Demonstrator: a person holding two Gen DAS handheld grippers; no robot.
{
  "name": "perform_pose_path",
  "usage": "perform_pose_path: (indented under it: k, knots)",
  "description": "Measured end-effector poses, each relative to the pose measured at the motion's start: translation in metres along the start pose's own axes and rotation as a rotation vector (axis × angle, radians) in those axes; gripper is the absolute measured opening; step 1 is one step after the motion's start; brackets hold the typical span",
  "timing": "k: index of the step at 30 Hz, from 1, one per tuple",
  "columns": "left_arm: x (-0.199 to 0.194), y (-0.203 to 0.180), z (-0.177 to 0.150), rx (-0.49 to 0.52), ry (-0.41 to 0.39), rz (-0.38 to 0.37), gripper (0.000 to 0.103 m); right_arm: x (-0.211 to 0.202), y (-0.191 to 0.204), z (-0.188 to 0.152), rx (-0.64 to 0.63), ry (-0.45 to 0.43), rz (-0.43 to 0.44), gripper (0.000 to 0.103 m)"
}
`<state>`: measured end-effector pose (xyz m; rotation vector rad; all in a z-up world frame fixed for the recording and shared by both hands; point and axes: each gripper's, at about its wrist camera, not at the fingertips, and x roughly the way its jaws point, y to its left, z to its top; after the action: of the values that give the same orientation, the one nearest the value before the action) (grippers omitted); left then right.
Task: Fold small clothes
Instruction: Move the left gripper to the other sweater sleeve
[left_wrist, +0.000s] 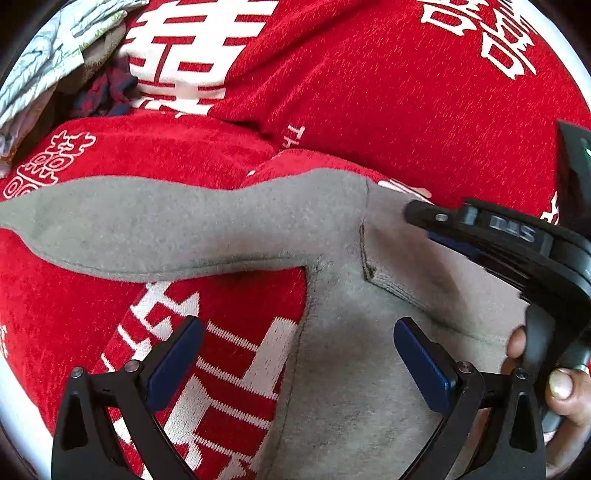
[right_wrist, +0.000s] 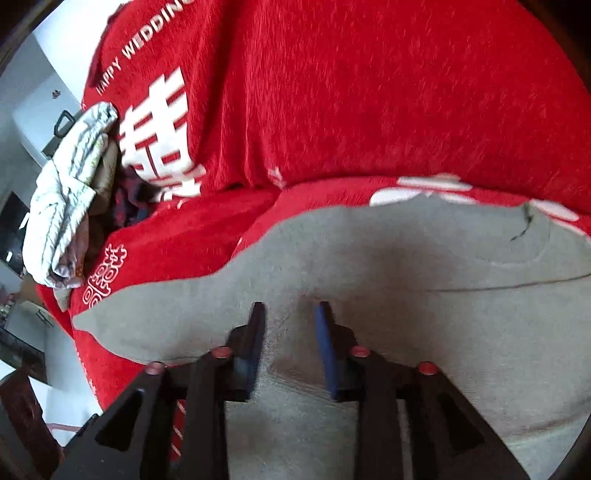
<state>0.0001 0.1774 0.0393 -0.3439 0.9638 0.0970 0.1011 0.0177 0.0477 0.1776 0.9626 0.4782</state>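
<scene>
A small grey long-sleeved top (left_wrist: 347, 350) lies flat on a red sofa cover. Its sleeve (left_wrist: 147, 225) stretches out to the left. My left gripper (left_wrist: 295, 354) is open wide and empty, hovering over the top's left side edge. My right gripper (left_wrist: 436, 225) reaches in from the right over the top near the collar. In the right wrist view the top (right_wrist: 443, 295) fills the lower half, and my right gripper (right_wrist: 290, 332) is open with a narrow gap, its fingertips just above the cloth near the armpit, holding nothing.
The red cover (left_wrist: 388, 92) has large white characters and drapes over seat and backrest. A pile of other clothes (right_wrist: 70, 195), pale patterned and dark plaid, sits at the far left of the sofa. The room floor and furniture show beyond the sofa's left end.
</scene>
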Motion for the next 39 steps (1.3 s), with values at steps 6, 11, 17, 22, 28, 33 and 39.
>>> perform_pose_path:
  k: [6, 11, 17, 22, 28, 33, 39]
  knots:
    - [0.002, -0.049, 0.011, 0.093, 0.011, -0.033, 0.103, -0.045, -0.066, -0.006, 0.080, -0.075, -0.221, 0.054]
    - [0.023, -0.120, 0.011, 0.246, 0.045, -0.062, 0.103, -0.070, -0.139, -0.022, 0.146, -0.059, -0.481, 0.054]
    - [0.077, -0.165, 0.004, 0.354, 0.136, 0.019, 0.103, -0.076, -0.196, -0.047, 0.237, -0.009, -0.542, 0.055]
    - [0.079, -0.155, 0.005, 0.365, 0.104, 0.073, 0.103, -0.068, -0.188, -0.049, 0.135, -0.044, -0.582, 0.066]
    - [0.081, -0.138, 0.008, 0.323, 0.089, 0.138, 0.103, -0.061, -0.150, -0.055, 0.063, -0.053, -0.555, 0.066]
    - [0.064, -0.122, 0.006, 0.296, 0.068, 0.150, 0.103, -0.057, -0.124, -0.060, 0.009, -0.056, -0.515, 0.067]
    - [0.035, -0.051, 0.009, 0.124, 0.044, 0.170, 0.103, -0.039, -0.106, -0.066, -0.085, -0.047, -0.558, 0.071]
